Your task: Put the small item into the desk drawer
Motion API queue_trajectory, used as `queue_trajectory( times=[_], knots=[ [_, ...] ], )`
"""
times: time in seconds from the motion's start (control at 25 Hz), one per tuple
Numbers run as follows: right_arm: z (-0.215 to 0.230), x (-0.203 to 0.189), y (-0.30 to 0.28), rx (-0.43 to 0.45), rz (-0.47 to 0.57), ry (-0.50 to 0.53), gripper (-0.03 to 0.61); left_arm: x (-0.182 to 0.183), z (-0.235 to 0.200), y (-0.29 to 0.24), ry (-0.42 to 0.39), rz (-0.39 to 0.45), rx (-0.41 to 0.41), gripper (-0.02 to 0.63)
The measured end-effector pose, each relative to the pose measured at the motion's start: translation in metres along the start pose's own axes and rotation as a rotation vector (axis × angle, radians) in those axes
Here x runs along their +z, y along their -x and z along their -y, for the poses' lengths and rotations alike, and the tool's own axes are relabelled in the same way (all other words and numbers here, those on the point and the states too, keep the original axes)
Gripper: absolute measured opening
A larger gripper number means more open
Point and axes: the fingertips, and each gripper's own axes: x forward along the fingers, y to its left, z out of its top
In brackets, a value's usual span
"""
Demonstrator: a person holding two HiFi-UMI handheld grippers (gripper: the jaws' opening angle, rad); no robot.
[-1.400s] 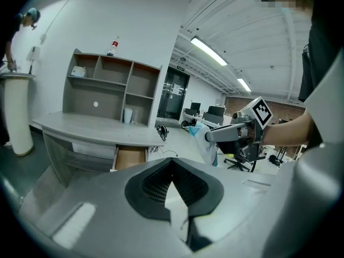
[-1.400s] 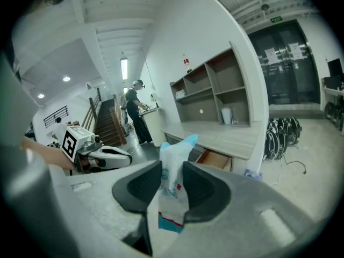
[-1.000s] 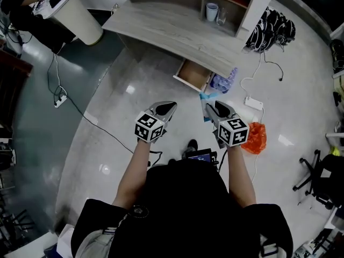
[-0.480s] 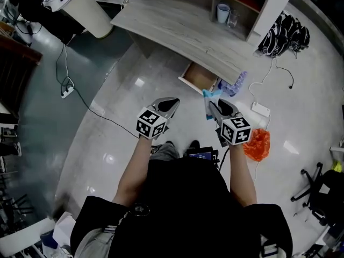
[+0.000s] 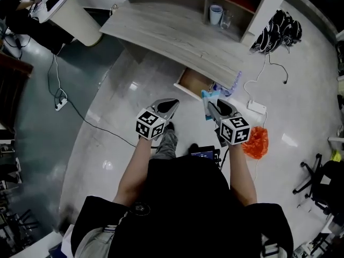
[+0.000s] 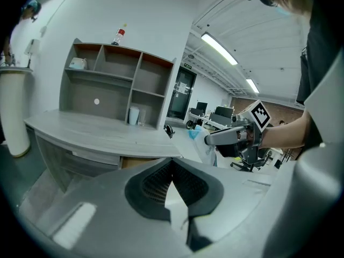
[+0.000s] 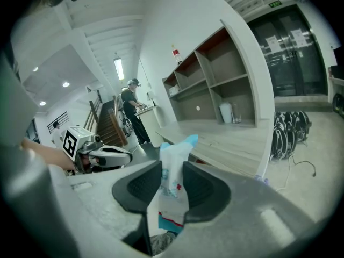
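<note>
My right gripper (image 5: pixel 210 105) is shut on a small blue and white packet (image 5: pixel 207 98), which sticks up between the jaws in the right gripper view as a white pouch with a blue top (image 7: pixel 173 184). An open wooden drawer (image 5: pixel 195 83) juts out from under the grey curved desk (image 5: pixel 166 28), just beyond the packet. My left gripper (image 5: pixel 167 106) hangs level with the right one, to its left, its jaws closed with nothing between them (image 6: pixel 173 190). The left gripper view also shows the right gripper (image 6: pixel 223 137) holding the packet (image 6: pixel 193 134).
A shelf unit (image 5: pixel 232 4) on the desk holds a cup (image 5: pixel 214 13). On the floor lie an orange bag (image 5: pixel 254 140), a white power strip (image 5: pixel 254 107), water bottles (image 5: pixel 230 85) and a black-white bundle (image 5: pixel 277 34). A person (image 7: pixel 131 112) works at a counter far left.
The view has shifted a little as the person stepped; a leg now shows below the left gripper. Both grippers hold the same pose, the packet still clamped near the drawer.
</note>
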Motion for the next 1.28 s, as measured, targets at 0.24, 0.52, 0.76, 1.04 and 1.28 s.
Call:
queue_trajectory(
  times=[0.24,0.52,0.76,1.04,1.28],
  knots=[
    [0.008,0.021,-0.026,-0.065,0.008,-0.010,0.124,0.022,-0.037,-0.016,-0.020,0.001,-0.067,0.001],
    [0.010,0.041,-0.055,-0.142,0.005,-0.015,0.124,0.045,-0.075,-0.032,-0.041,-0.004,-0.146,0.002],
    [0.000,0.057,-0.077,-0.197,0.031,-0.029,0.124,0.057,-0.099,-0.034,-0.064,-0.011,-0.218,0.002],
    [-0.004,0.063,-0.086,-0.250,0.055,-0.067,0.124,0.061,-0.117,-0.040,-0.082,-0.020,-0.256,0.002],
    [0.004,0.064,-0.086,-0.245,0.043,-0.076,0.124,0.061,-0.114,-0.050,-0.075,-0.027,-0.263,0.001]
  ],
)
